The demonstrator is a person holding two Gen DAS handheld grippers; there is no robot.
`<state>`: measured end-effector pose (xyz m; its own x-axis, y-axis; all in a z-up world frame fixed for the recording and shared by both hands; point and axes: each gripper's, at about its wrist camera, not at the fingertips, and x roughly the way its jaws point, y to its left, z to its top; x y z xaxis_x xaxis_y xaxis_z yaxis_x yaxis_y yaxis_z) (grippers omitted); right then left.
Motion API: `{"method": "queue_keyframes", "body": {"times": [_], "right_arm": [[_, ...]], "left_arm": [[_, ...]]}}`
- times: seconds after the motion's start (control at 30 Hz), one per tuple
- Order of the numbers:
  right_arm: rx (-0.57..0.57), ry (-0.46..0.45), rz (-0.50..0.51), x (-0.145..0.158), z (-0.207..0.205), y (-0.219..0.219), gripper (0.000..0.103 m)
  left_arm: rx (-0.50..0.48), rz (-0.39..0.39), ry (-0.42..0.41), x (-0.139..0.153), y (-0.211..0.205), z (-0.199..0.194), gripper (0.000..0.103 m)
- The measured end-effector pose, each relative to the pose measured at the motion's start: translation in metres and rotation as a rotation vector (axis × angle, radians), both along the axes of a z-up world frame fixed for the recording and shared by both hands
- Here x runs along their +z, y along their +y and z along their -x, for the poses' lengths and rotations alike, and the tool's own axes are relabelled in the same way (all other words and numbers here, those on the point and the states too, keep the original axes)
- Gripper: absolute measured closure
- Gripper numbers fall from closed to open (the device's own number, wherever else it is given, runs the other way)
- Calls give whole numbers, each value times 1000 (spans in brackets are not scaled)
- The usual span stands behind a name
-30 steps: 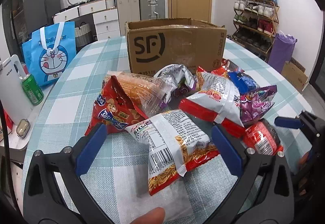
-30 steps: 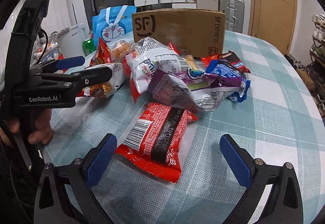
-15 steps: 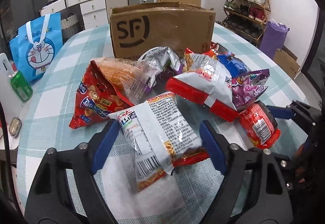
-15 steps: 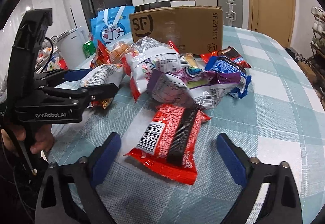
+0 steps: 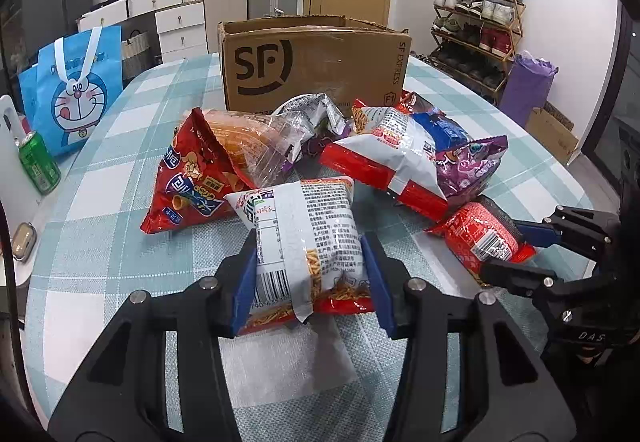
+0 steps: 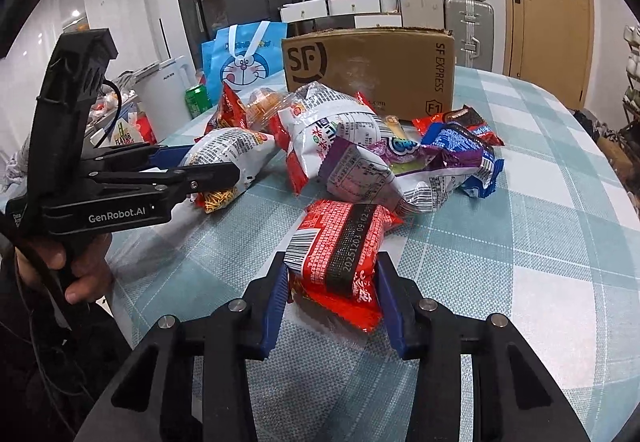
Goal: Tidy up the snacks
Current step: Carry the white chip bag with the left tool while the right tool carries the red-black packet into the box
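Note:
A pile of snack bags lies on the checked table in front of an open cardboard SF box (image 5: 316,61), which also shows in the right wrist view (image 6: 372,69). My left gripper (image 5: 308,282) is shut on a white noodle-snack bag (image 5: 304,238) at the pile's near edge; that bag also shows in the right wrist view (image 6: 228,157). My right gripper (image 6: 332,294) is shut on a red snack packet (image 6: 340,246), seen in the left wrist view (image 5: 480,230) too. A red cone-snack bag (image 5: 192,173) and a white-and-red bag (image 5: 392,157) lie behind.
A blue Doraemon bag (image 5: 76,89) and a green can (image 5: 38,165) stand at the table's left edge. Purple and blue packets (image 6: 440,153) lie at the pile's right. Drawers, suitcases and a shoe rack (image 5: 476,37) stand beyond the table.
Both grippers moved forward onto the bags and closed: the left on the white noodle-snack bag, the right on the red packet.

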<state>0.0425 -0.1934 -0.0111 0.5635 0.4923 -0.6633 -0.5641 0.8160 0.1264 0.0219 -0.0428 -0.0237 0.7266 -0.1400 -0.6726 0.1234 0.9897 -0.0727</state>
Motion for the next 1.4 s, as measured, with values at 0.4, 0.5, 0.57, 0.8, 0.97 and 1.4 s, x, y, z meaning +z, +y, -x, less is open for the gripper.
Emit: {"method": "queue_keyframes", "body": {"times": [0.4,0.5,0.57,0.8,0.97,1.4], "right_arm": [[46,-134,-78,23,19,-4,61],[28,-177,-120,33,22,-11,61],[13,-191,-148,38,22,-16,61],[-16,-204,-199,48,21,-27,61],[-36,-195,-228,54,14,-34,61],[-95,-211,-292,85,-20,-49,60]], "left_arm": [[-11,51,-121,24,9,23,58],[-10,62,-145,32,11,27,58],[-1,66,-163,37,12,29,58],[21,77,-198,50,16,35,58],[38,75,-209,57,17,32,58],[75,58,-247,81,22,7,58]]}}
